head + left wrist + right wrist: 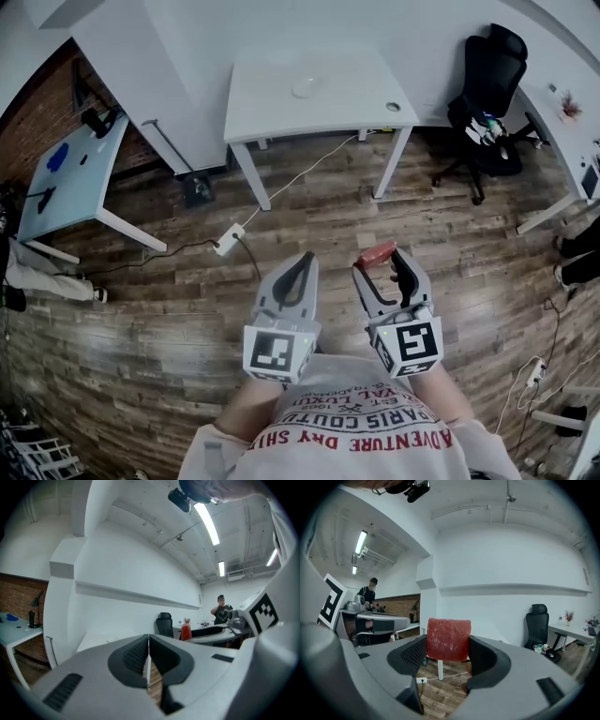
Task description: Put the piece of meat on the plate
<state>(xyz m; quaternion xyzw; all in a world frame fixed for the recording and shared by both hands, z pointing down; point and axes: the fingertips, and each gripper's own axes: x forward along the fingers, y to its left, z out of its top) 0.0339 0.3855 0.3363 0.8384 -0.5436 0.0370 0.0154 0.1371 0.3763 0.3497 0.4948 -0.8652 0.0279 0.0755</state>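
Note:
A red slab of meat [448, 638] is clamped between the jaws of my right gripper [448, 645]; in the head view the meat [376, 254] shows at the tip of that gripper [380, 262], held at waist height over the wooden floor. My left gripper [302, 262] is beside it, jaws pressed together with nothing between them; in the left gripper view the left gripper [148, 649] shows the pads touching. A white plate [305, 88] lies on the white table [272, 103] far ahead of both grippers.
A black office chair [487, 103] stands right of the table. A glass desk [66, 173] is at the left, another desk [562, 122] at the far right. A power strip [228, 239] and cables lie on the floor. A person [221, 611] stands in the background.

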